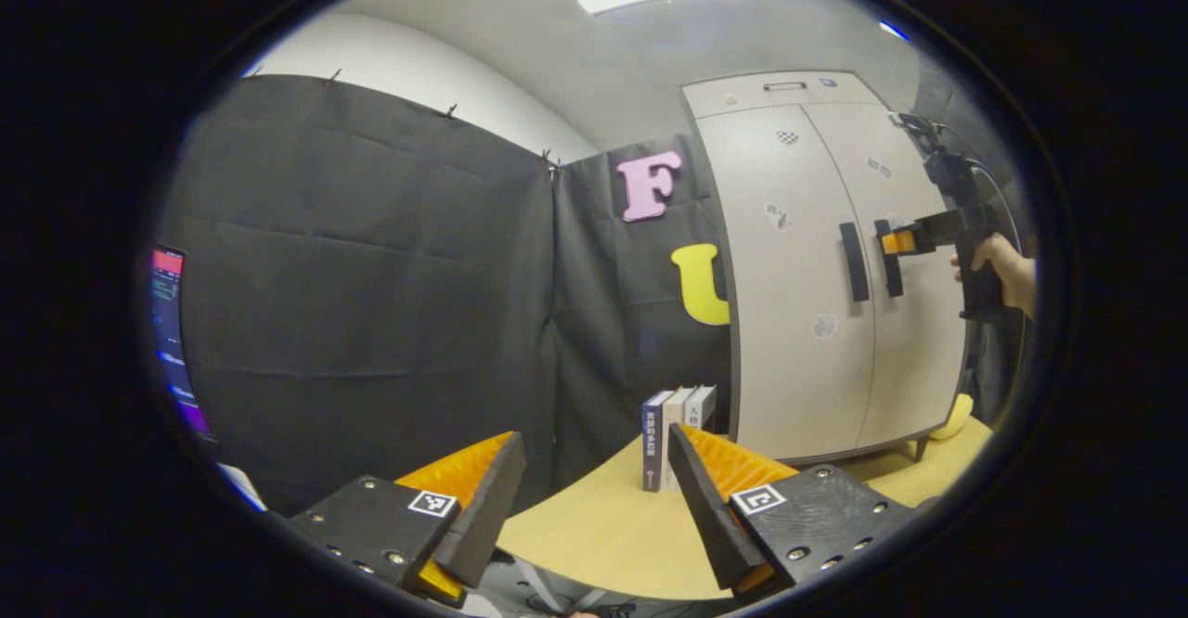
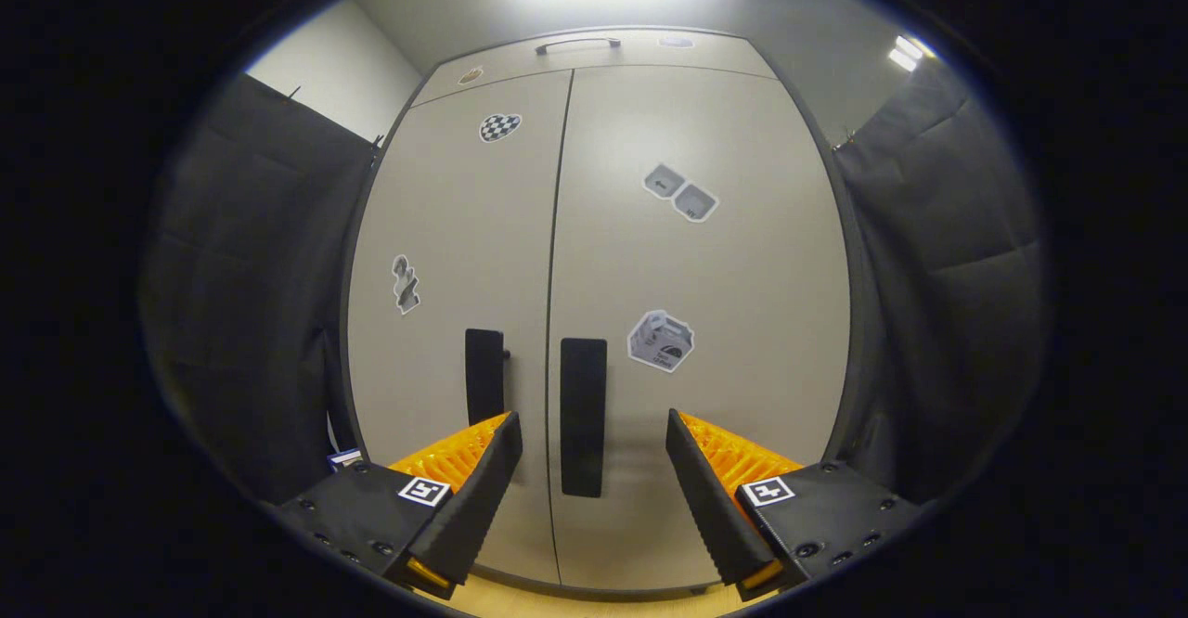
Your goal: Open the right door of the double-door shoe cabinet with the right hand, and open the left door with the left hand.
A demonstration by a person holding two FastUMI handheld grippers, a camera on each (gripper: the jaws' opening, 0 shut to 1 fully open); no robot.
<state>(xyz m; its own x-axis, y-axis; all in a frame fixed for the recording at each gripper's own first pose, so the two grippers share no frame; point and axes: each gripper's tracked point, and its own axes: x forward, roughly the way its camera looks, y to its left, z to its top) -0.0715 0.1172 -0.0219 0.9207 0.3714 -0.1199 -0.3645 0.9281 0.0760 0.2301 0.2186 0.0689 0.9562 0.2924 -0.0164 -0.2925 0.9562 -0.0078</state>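
1. The cabinet (image 2: 603, 321) stands at the back right corner of the table (image 1: 594, 525), and both doors look shut
2. The right gripper (image 2: 594, 451) is wide open and holds nothing. The right handle (image 2: 583, 414), a tall upright bar, sits between its fingers, close ahead
3. The left gripper (image 1: 594, 479) is open too, and empty. The left handle (image 1: 854, 261) is far off, up and to its right
4. I think the right hand goes first, as it is nearer

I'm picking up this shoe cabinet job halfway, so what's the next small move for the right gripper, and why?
Probably ease the right gripper forward and close on the right door handle. Its fingers are open with the handle standing between them, both doors look shut, and the left gripper hangs back, open, over the table.
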